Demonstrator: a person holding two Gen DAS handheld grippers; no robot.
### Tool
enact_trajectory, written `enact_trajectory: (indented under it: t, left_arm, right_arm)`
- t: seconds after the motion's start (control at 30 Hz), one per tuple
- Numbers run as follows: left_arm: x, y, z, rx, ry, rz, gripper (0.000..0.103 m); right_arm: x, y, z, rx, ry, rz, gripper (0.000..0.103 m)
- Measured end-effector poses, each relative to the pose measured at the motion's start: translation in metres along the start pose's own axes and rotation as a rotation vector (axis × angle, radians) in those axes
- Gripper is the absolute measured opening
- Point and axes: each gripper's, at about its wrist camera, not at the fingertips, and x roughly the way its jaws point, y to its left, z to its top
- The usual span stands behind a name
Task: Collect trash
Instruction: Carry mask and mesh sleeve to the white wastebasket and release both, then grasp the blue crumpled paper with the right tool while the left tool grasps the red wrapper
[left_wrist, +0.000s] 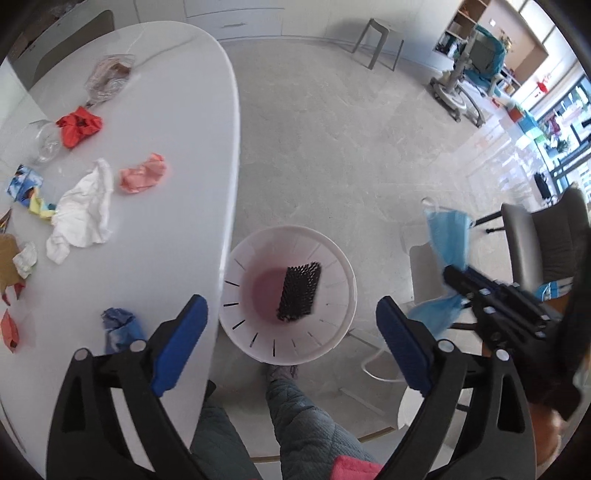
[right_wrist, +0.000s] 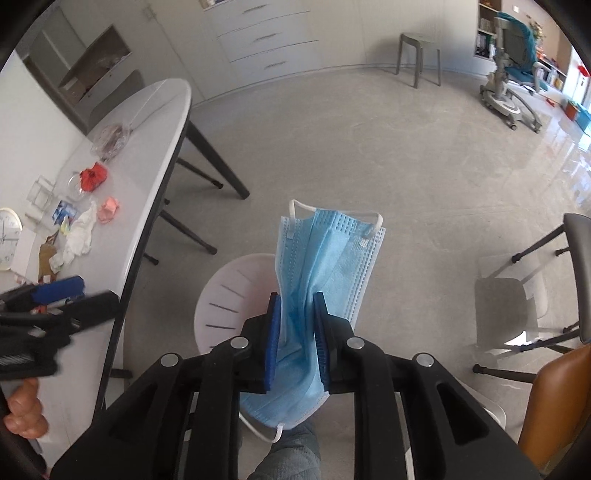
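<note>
Directly below the left gripper (left_wrist: 291, 325), whose jaws stand wide with nothing between them, sits the white bin (left_wrist: 334, 258) holding a black mesh piece (left_wrist: 299, 293). Beside it the right gripper (right_wrist: 295, 325) pinches a blue face mask (right_wrist: 328, 254) over the rim, probably for dropping. More scraps wait on the white table (left_wrist: 184, 110).

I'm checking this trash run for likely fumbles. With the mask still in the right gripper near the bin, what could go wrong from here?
1. The blue face mask pinched in the right gripper hangs partly beyond the white bin rim; released here, it might drape over the edge or land on the floor.
2. Its ear loop dangles near the fingers and could snag.
3. The open left gripper hovers over the bin, crowding the drop.
</note>
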Motion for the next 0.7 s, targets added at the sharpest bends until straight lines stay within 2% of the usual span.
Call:
enact_trajectory:
  t: [0.2, 0.33, 0.4, 0.43, 0.47, 0.6, 0.7]
  left_arm:
    - [-0.043, 0.032, -0.001, -0.106, -0.070, -0.040, 0.093]
    - [-0.072, 0.068, -0.012, -0.195, -0.138, 0.013, 0.093]
    - [-0.079, 0.082, -0.016, -0.223, -0.153, 0.035, 0.094]
    - [-0.086, 0.092, -0.020, -0.239, -0.169, 0.044, 0.094]
    - [-0.090, 0.099, -0.023, -0.245, -0.184, 0.051, 0.094]
    - [-0.109, 0.128, -0.034, -0.268, -0.229, 0.089, 0.094]
    - [-0.121, 0.147, -0.038, -0.285, -0.240, 0.098, 0.095]
  right_arm:
    - [0.051, 0.030, -0.010, -0.074, 0.081, 0.064, 0.023]
    - [0.089, 0.050, -0.018, -0.107, 0.150, 0.084, 0.023]
    - [0.103, 0.060, -0.021, -0.115, 0.186, 0.083, 0.037]
    - [0.107, 0.064, -0.021, -0.113, 0.197, 0.073, 0.057]
    - [0.108, 0.068, -0.020, -0.107, 0.201, 0.061, 0.071]
    - [0.085, 0.091, -0.011, -0.116, 0.166, 0.064, 0.082]
    - [0.046, 0.117, -0.003, -0.159, 0.097, 0.076, 0.090]
